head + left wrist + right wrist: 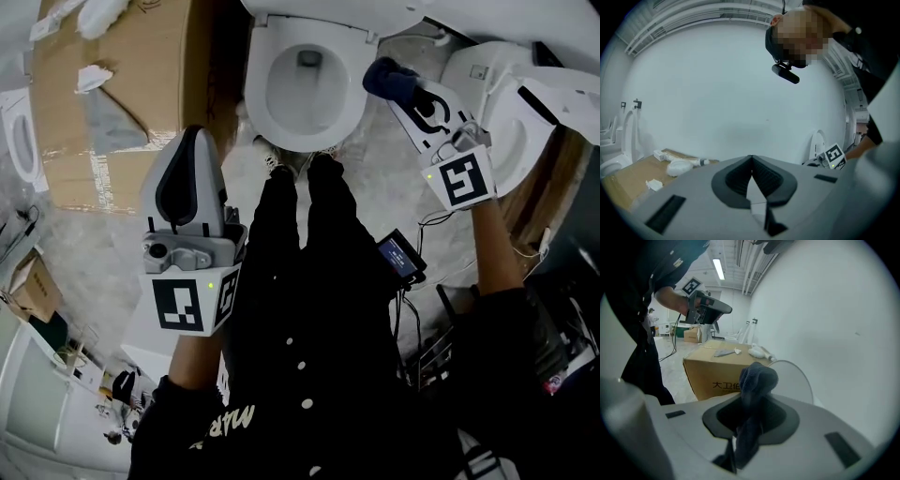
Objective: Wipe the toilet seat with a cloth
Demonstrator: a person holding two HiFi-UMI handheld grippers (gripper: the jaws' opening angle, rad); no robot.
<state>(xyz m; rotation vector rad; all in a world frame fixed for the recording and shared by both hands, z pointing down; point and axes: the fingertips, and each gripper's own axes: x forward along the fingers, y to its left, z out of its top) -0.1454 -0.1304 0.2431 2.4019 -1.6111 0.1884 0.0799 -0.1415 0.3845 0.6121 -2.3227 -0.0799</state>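
Right gripper (pixel 751 414): jaws clamped on the dark cloth (pixel 758 376), which bunches past the fingertips.
Left gripper (pixel 751 164): jaws together, empty.
Toilet seat (pixel 257 94): just ahead of the cloth-bearing fingertips, seemingly untouched.
Technique: press the bunched cloth flat on the rim, then sweep round.

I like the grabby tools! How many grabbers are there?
2. The left gripper is shut and empty, beside the cardboard box. The right gripper pinches a dark cloth next to the toilet rim.
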